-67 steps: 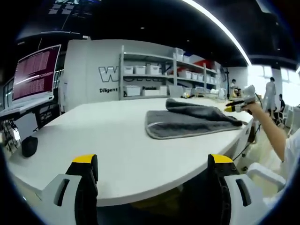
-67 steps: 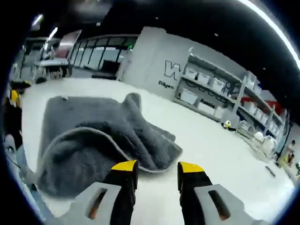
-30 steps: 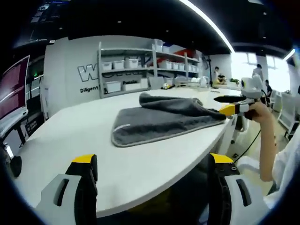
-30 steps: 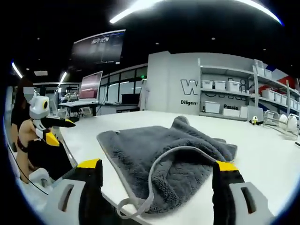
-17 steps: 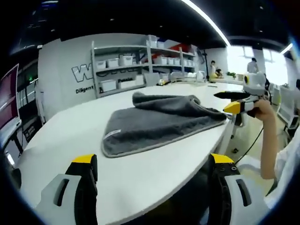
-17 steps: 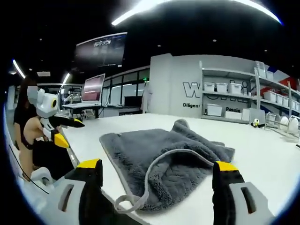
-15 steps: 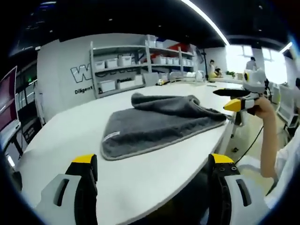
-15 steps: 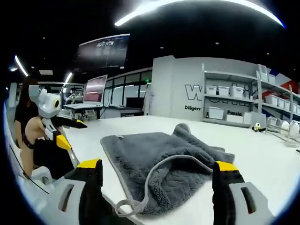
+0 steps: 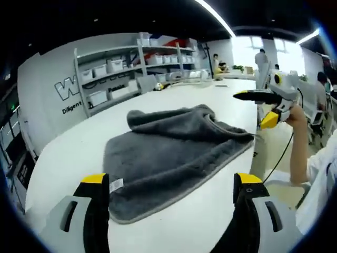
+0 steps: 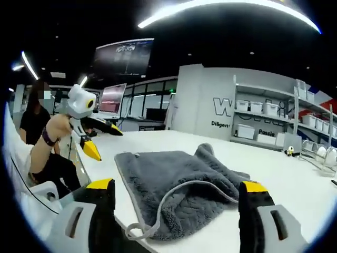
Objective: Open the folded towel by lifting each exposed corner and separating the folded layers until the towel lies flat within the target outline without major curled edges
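A broad white surface [image 9: 68, 153] with a rounded edge carries the work, smooth and matte. Behind it stands a pale wall with dark lettering and metal shelving [image 9: 113, 68] lined with white bins; a long ceiling light strip [image 10: 221, 8] curves overhead, and monitors [image 10: 124, 55] glow further back in the right gripper view.

The grey towel [image 9: 174, 153] lies on the surface near its edge, partly folded: one layer is doubled back into a rumpled hump at the far side, and in the right gripper view a near corner curls up, showing its pale stitched hem [image 10: 174, 197]. The cloth is thick and plush, with a small white label [image 9: 116, 184] at one corner.

The left gripper [image 9: 171, 182] has its yellow-tipped jaws spread wide, holding nothing, with the towel's corner just ahead of them. The right gripper [image 10: 175, 185] is likewise spread wide and empty, at the towel's curled corner. Each gripper also appears in the other's view, held in a person's hand [image 9: 292, 113].
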